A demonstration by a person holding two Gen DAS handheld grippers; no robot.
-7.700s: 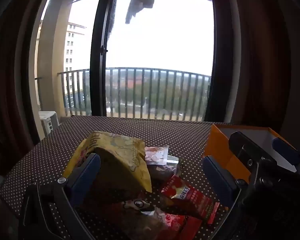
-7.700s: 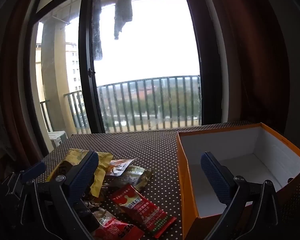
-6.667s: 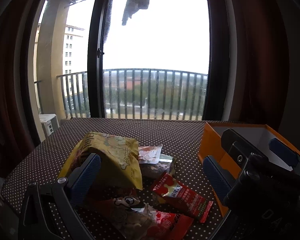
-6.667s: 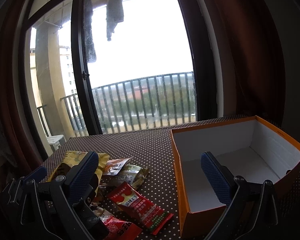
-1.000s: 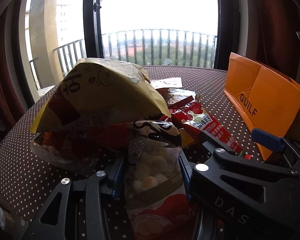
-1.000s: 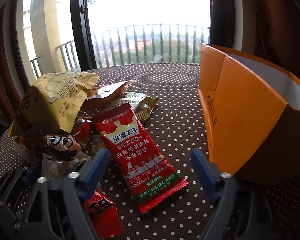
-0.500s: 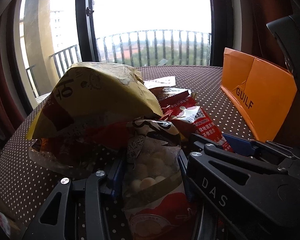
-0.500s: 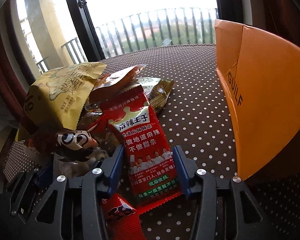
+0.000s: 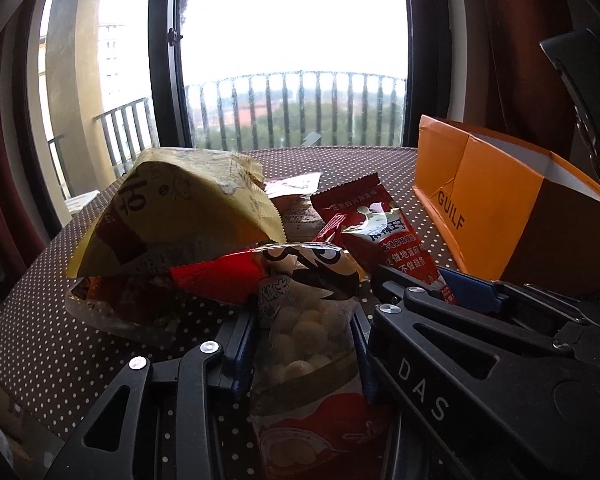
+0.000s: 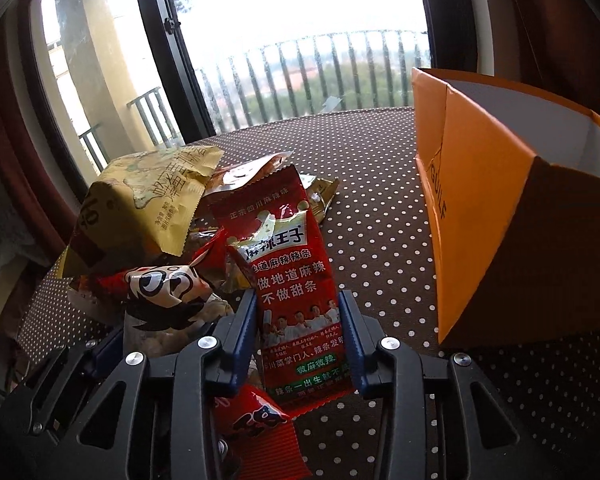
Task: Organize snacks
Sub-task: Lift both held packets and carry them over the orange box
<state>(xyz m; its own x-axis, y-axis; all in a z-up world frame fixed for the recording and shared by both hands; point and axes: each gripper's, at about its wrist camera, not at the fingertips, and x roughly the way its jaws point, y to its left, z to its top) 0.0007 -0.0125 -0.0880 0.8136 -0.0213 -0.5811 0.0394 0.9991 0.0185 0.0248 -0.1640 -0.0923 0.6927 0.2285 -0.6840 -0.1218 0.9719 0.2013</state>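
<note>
Between the right gripper's [image 10: 298,330] blue ribbed pads sat the lower half of a long red snack packet [image 10: 290,276]; the jaws had just been closing and now pressed both its long edges. Left gripper [image 9: 302,344] likewise: jaws had just been closing, pads clamped on a clear-windowed bag of pale round balls [image 9: 306,332] with a cartoon face printed near the top.

Handling, as judged: both packs are light, crinkly film, slick and soft. The red packet is flat and floppy, so a hold low on its body will let the top sag; nearer the middle would steady it. The ball bag is puffy and its contents crushable, so a gentle squeeze at the sealed end seems safer.

Just behind, touching both, lay a heap: a big yellow bag [image 9: 188,208] tented on top, matte and creased, with a serrated seal; smaller foil packs beneath. All rested on a brown cloth with white dots [image 10: 376,216]. To the right stood an orange cardboard box [image 10: 484,216], stiff, white inside, open-topped, apart from the heap.
</note>
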